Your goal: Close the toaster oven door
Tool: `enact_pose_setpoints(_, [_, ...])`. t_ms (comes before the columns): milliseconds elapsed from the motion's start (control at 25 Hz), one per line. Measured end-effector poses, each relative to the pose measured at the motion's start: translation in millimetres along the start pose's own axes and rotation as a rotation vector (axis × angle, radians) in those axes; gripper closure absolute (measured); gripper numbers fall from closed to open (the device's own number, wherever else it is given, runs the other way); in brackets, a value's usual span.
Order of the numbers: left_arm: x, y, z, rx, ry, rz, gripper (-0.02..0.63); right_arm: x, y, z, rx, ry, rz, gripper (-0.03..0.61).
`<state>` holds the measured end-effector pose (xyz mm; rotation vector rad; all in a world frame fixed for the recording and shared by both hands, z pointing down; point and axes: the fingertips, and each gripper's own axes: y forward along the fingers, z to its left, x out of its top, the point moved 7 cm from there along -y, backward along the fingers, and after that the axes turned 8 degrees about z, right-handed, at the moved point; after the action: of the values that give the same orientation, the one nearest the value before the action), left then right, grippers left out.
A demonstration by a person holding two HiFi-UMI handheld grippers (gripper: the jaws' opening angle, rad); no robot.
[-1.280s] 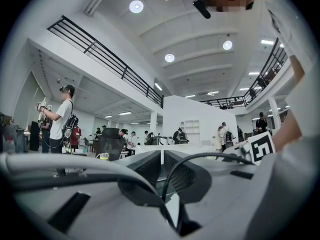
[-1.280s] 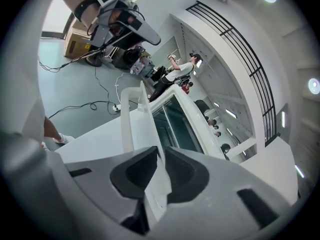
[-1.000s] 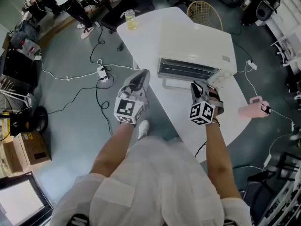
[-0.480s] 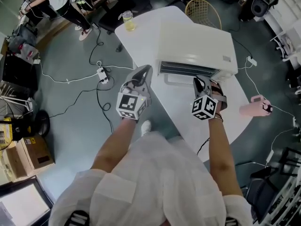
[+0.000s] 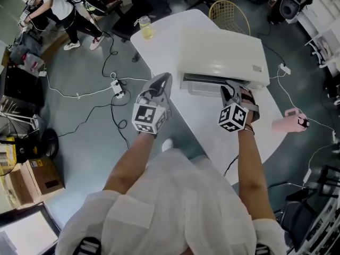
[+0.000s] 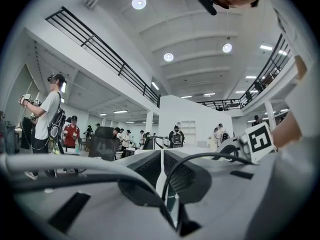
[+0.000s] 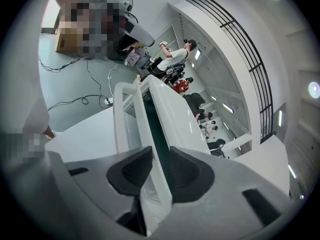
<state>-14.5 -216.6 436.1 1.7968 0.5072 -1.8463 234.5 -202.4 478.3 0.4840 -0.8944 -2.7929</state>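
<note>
White counter (image 5: 170,44) is carrying the toaster oven (image 5: 223,52) near its middle. The oven's door (image 7: 150,129) is standing almost upright, leaving a dark slit along its top. The right claw (image 7: 159,159) is straddling the door's edge, released, its jaws having just been opening. At the oven's 8 o'clock the left claw (image 5: 163,81) is hovering off the counter, clenched on nothing. A cup (image 5: 145,24) of yellow drink is sitting at 10 o'clock.

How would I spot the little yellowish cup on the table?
Find the long white table with the boxy white toaster oven on it. At the table's far corner, beyond the oven, stands a small clear cup of yellow liquid: the only coloured thing on that white top.
</note>
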Motion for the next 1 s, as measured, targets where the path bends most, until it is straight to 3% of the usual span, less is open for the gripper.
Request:
enact_pose_setpoints(360, [-0.9, 11.5, 10.6, -0.023, 0.001, 0.034, 0.592, 7.8, 11.6, -18.7, -0.019, -0.026, 0.026, 0.413])
enact_pose_setpoints(1000, [6.6, 26.2, 20.2, -0.046, 0.014, 0.016, 0.592, 13.1, 23.1, -30.7, -0.027, -0.059, 0.041, 0.4])
